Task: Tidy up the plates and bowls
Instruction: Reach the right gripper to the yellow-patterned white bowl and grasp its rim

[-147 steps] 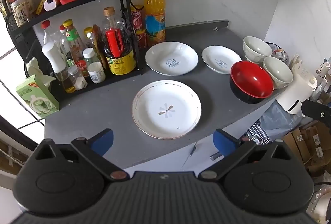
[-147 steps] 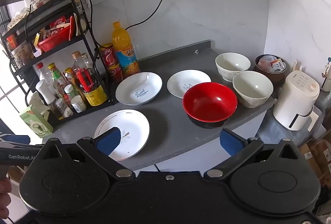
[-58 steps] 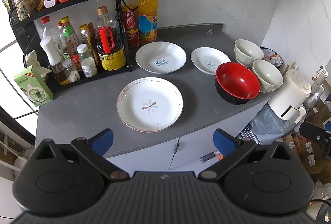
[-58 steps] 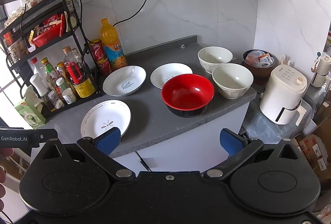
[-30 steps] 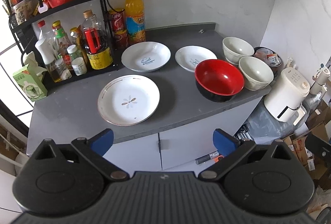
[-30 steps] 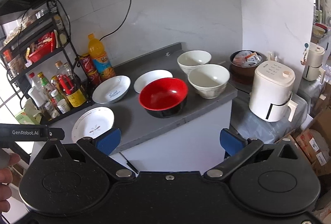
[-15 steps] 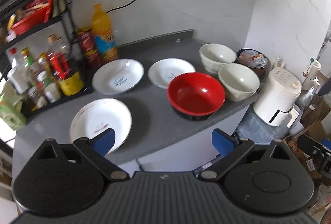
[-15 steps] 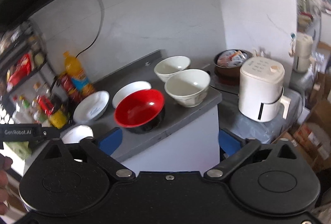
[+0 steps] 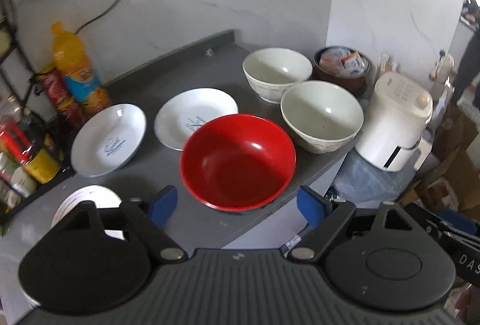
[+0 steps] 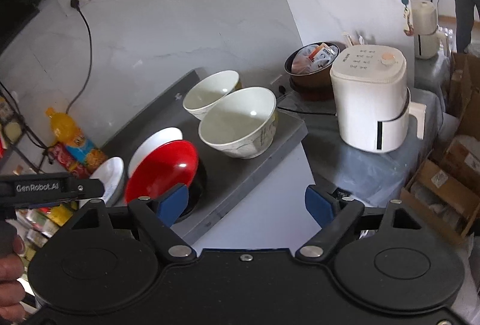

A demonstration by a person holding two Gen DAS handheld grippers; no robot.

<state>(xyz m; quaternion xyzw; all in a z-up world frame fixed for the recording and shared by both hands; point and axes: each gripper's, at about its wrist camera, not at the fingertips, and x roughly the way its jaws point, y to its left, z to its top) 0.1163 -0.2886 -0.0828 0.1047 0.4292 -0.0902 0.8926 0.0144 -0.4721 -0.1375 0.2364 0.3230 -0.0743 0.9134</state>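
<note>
left wrist view: nothing looks stacked yet; the red bowl (image 9: pixel 238 157) sits mid-frame on the table (image 9: pixel 192 223), two white bowls (image 9: pixel 321 115) upper right, plates (image 9: pixel 108 139) left. left gripper (image 9: pixel 237 205) and right gripper (image 10: pixel 246 202) both gape apart, empty.

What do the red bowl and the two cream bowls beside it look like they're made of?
Red bowl: likely lacquer-style plastic or melamine, glossy red inside, black outside, sharp highlights. Two cream bowls: probably glazed ceramic, thick rims, soft sheen, faint printed pattern on the outside. Neither is certain from looks alone.
</note>
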